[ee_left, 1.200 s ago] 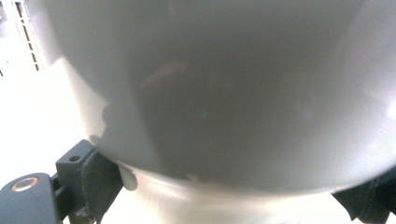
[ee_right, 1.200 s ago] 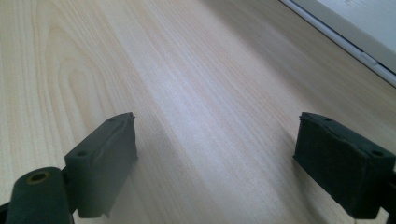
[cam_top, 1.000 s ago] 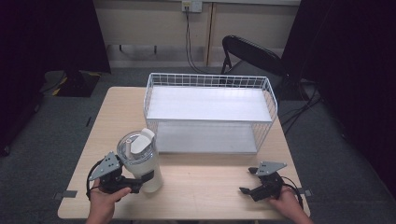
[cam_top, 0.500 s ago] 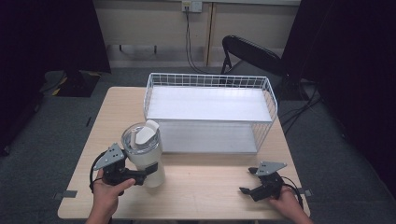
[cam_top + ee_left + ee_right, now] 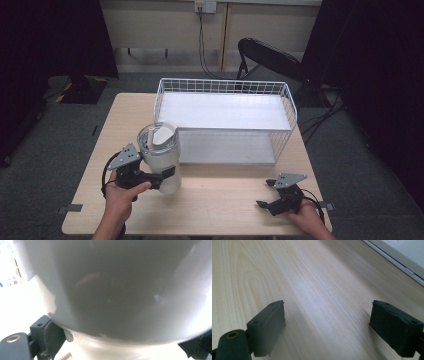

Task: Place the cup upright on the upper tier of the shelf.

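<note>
High view, contents by descending size. Light wooden rectangular surface [image 5: 210, 205], pale grain, standing on grey carpet. White wire-mesh basket [image 5: 287, 107], rectangular, with a flat white floor, set on the far half of the surface and reaching close to its right edge. Black folding chair [image 5: 265, 55] on the floor beyond the basket. Tall white plastic tumbler [image 5: 162, 160] with a clear round lid and a white flap at its top, at the near left corner of the basket, upright or nearly so; whether its base touches the surface cannot be told.

Left tongs [image 5: 165, 174], black with a grey three-cornered plate on top, held in the person's left hand [image 5: 120, 192], clamped across the lower body of the tumbler. Left gripper view: the tumbler's white wall [image 5: 120, 290] sits pressed close between the two black jaws, one at each lower corner, with a strip of the basket's mesh at the upper left.

Right tongs [image 5: 261, 194], same make, at the near right of the surface, well apart from the tumbler. Right gripper view: jaws stand wide apart, nothing between them, bare wood grain beneath and the basket's white edge [image 5: 402, 257] at the upper right.
</note>
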Motion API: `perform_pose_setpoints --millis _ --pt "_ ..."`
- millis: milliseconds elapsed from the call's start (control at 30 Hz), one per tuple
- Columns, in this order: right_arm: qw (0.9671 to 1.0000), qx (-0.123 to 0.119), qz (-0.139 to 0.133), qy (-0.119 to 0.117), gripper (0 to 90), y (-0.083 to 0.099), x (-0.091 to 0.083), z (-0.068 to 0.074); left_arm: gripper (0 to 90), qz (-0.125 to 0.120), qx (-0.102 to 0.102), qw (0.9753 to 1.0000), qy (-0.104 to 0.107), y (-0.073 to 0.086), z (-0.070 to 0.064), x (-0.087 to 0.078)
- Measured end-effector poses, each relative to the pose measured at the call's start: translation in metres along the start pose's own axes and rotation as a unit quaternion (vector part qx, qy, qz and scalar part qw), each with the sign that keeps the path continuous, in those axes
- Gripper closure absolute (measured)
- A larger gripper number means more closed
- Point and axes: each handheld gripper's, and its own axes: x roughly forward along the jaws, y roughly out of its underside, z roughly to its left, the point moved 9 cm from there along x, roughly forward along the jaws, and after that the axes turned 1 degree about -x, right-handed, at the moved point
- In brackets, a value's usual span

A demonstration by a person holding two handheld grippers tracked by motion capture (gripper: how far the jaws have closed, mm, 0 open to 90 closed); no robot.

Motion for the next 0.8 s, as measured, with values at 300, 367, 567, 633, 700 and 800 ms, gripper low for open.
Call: perform_pose_setpoints --millis 300,367,567,633,700,800 --pt "1.0 0.0 0.0 0.0 12.3 0.0 0.0 0.0 9.1 0.0 0.003 1.0 0.004 -0.017 -0.003 0.007" --pt "1.0 0.0 0.0 0.0 12.3 0.0 0.0 0.0 9.0 -0.002 0.006 1.0 0.004 -0.021 -0.002 0.008" --pt "1.0 0.0 0.0 0.0 12.3 0.0 0.0 0.0 9.1 0.001 0.001 1.0 0.002 -0.031 0.001 0.009" --pt "1.0 0.0 0.0 0.0 12.3 0.0 0.0 0.0 9.1 -0.001 -0.001 1.0 0.002 -0.035 0.001 0.009" --pt "1.0 0.0 0.0 0.0 12.3 0.0 0.0 0.0 9.1 0.001 0.006 1.0 0.002 -0.041 0.002 0.009" --pt "1.0 0.0 0.0 0.0 12.4 0.0 0.0 0.0 9.0 0.001 0.009 1.0 0.002 -0.048 0.002 0.01"
